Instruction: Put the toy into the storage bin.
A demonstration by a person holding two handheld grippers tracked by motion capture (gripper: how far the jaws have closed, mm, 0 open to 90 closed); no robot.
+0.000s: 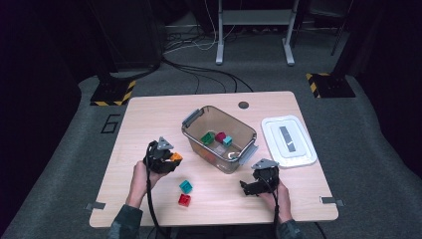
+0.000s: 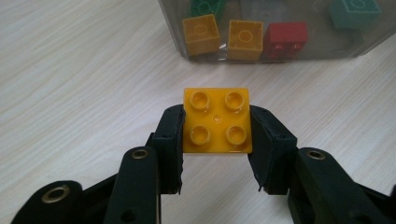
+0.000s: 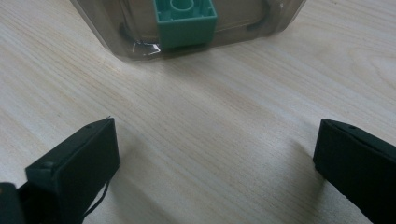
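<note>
Left tool (image 2: 216,122) grips a yellow brick (image 2: 216,120); right tool (image 3: 215,154) gapes wide, holding nothing.

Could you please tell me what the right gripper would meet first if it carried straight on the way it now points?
Probably the clear plastic bin. The right gripper has its jaws open over bare table, and the bin's wall, with a teal brick behind it, lies straight ahead. Depth is hard to judge.

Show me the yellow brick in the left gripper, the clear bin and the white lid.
yellow brick (image 2: 216,121), left gripper view, studded top face
clear bin (image 1: 195,119), high view, far left rim
white lid (image 1: 271,144), high view, left border
</note>
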